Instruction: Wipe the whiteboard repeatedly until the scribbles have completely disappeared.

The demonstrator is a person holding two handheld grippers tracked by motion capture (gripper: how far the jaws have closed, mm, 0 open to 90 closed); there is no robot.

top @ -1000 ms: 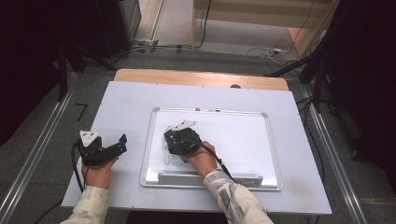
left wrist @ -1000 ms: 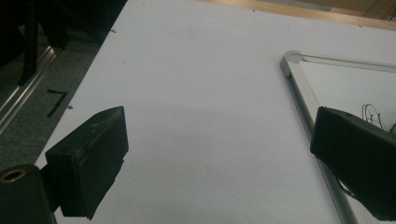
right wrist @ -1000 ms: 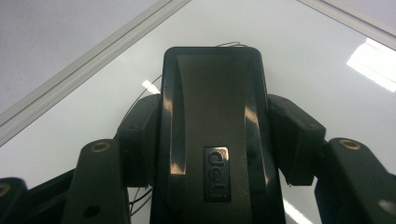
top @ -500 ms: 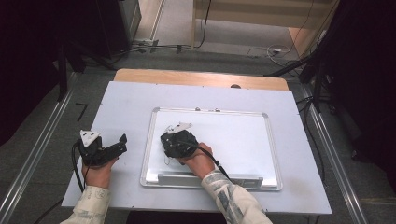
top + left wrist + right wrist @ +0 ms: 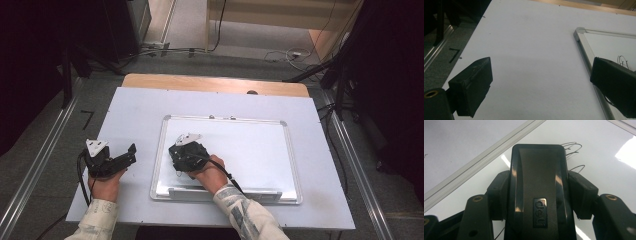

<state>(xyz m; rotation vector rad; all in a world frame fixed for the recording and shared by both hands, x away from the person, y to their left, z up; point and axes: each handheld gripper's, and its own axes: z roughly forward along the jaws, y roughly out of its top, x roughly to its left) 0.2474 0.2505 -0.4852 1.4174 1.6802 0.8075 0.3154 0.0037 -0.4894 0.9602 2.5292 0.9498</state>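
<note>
Right claw (image 5: 537, 182) clamps a glossy black rectangular eraser (image 5: 539, 185) on the smooth whiteboard (image 5: 260, 145); left claw (image 5: 541, 82) gapes wide.

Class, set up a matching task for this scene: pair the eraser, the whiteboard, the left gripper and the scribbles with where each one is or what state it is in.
Things:
1. eraser
2. whiteboard
3. left gripper
4. scribbles

States:
A. jaws apart, nothing between them
B. lying flat on the table
C. clamped in the right gripper
D. drawn on the board just beyond the eraser

Pairs: 1-C, 2-B, 3-A, 4-D
</note>
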